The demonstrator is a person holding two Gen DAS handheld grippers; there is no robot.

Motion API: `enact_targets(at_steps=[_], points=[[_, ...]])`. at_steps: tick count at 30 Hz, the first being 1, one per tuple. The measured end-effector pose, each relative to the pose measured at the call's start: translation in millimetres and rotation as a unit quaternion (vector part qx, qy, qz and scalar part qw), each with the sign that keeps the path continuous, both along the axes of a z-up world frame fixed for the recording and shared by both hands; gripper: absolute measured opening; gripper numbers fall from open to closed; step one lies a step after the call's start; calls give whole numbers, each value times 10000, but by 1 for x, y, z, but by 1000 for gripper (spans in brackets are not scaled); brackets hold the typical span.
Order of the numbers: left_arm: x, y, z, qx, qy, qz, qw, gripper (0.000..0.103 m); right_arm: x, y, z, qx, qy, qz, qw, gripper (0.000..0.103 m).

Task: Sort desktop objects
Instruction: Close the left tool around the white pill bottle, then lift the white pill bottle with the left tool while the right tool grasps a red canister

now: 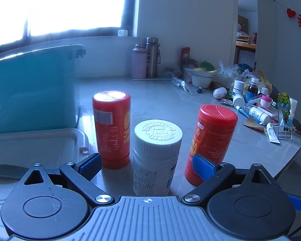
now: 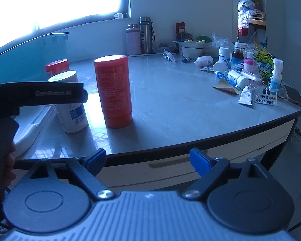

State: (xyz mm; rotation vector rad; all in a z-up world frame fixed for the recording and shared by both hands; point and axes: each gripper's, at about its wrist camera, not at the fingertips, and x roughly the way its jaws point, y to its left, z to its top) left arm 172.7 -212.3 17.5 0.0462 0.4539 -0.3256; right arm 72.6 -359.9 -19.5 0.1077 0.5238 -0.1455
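Blue-padded jaws of the left gripper point(image 1: 146, 165) stand spread wide at the lower middle of the left wrist view, with a white bottle point(image 1: 155, 158) upright between them; the pads flank it without pressing on it. The tool points slightly downward across the grey table point(image 1: 160, 100). Two red bottles stand upright either side of the white one: the left red bottle point(image 1: 111, 129) just beyond the left pad, the right red bottle point(image 1: 209, 142) partly behind the right pad (contact there cannot be judged). A teal bin point(image 1: 32, 88) fills the upper left of that frame, with a white lid point(image 1: 34, 146) lying flat below it.

In the right wrist view the right gripper point(image 2: 148, 160) is likewise spread apart and empty, held off the near table edge at lower centre and angled gently down. The left tool's black arm crosses the left edge of this frame, in front of the white bottle. A heap of small bottles and tubes point(image 2: 240, 70) lies at the right, well apart from the three standing bottles.
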Motion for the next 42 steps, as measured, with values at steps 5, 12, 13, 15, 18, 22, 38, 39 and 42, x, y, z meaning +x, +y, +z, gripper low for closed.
enact_targets(at_steps=[5, 12, 13, 15, 18, 22, 38, 39, 42], points=[[10, -10, -9, 158, -9, -105, 9998, 48, 2, -2, -3, 18, 63, 5, 10000, 91], [5, -9, -4, 290, 8, -237, 9993, 48, -1, -1, 0, 2, 7, 17, 10000, 91], [2, -6, -2, 279, -21, -222, 9994, 48, -1, 0, 1, 0, -8, 24, 10000, 91], [-3, 2, 5, 229, -29, -163, 9996, 48, -2, 2, 4, 5, -35, 49, 10000, 91], [-10, 14, 13, 176, 13, -52, 9998, 48, -3, 8, 7, 25, -84, 98, 9999, 91], [-18, 29, 19, 213, 57, 110, 9997, 48, -5, 17, 11, -5, -144, 196, 9997, 91], [-76, 98, 40, 66, 74, 399, 9992, 48, -15, 45, 19, -84, -285, 333, 9990, 91], [-79, 104, 40, 47, 82, 440, 9990, 48, -14, 47, 20, -85, -302, 337, 9989, 91], [-86, 122, 42, -1, 104, 558, 9984, 48, -13, 51, 22, -113, -348, 351, 9987, 91]])
